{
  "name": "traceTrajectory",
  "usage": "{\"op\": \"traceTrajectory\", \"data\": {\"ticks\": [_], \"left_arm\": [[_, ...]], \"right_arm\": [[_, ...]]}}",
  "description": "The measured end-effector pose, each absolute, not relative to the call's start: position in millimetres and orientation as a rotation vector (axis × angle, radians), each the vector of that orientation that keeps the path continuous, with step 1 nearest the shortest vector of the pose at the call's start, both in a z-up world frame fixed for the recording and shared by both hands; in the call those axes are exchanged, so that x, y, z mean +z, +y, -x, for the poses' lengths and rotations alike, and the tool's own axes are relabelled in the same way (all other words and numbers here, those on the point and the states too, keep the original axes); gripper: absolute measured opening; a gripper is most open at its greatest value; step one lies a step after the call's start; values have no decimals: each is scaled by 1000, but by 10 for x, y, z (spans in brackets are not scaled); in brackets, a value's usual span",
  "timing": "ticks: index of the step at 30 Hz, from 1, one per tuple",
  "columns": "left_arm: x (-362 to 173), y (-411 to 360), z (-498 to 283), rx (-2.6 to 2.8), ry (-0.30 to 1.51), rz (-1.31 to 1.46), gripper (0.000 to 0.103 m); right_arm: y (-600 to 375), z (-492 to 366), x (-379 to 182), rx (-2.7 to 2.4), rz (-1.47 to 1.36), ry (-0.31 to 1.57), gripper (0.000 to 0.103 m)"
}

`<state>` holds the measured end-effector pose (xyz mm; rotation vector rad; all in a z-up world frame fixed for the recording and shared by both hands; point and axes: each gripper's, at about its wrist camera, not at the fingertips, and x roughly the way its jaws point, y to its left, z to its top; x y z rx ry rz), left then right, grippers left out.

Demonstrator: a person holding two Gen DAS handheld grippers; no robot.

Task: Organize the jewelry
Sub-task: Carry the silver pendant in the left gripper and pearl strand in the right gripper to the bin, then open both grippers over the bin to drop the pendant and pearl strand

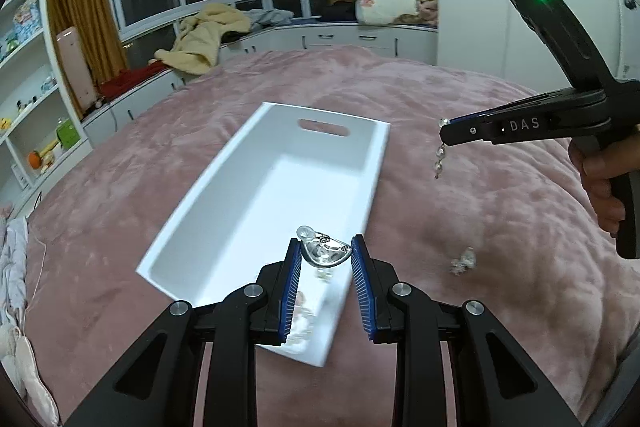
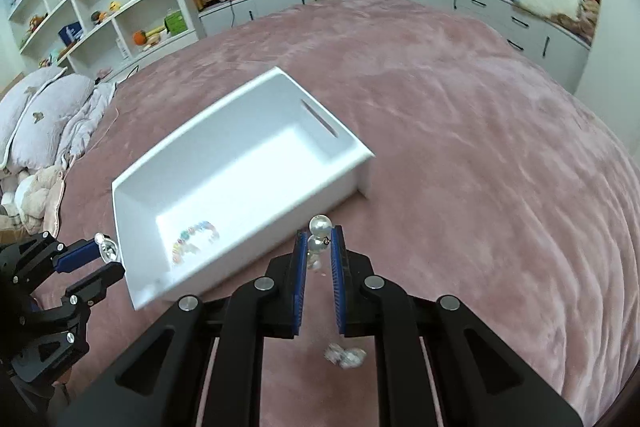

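The left gripper (image 1: 325, 254) is clamping a clear, shiny jewelry piece (image 1: 324, 251) between its blue fingers (image 1: 293, 277), just above the near end of the white tray (image 1: 200, 199). The right gripper (image 2: 318, 245) is pinching a pearl earring (image 2: 319, 231) between its fingers, beside the tray's near wall. A beaded bracelet (image 2: 195, 235) is lying inside the tray, and a small crystal piece (image 2: 345, 355) is lying on the pink bed (image 2: 480, 147) below the right fingers.

Open white tray (image 1: 362, 183), beaded bracelet (image 2: 194, 237) inside
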<state>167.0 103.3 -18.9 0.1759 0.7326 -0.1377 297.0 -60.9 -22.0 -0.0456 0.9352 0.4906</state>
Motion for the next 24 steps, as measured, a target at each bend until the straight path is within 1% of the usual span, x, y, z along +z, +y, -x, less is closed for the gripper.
{"op": "traceTrajectory", "data": {"ticks": [5,13,21,24], "left_arm": [[-239,1286,-1804,-92,744,-157,30],[-422,1570,-1978,-42,772,-119,30],[-604,1597,-2145,-42,803,-107,30],[-748,1631,-2251,-29,838,-95,30]], "right_arm": [[-182,-3067,-189,530,82,934,12],[316,-3215,-371,570,114,972,12],[527,-3373,-679,559,143,1044,12],[564,-3425,-756,562,141,1068,12]]}}
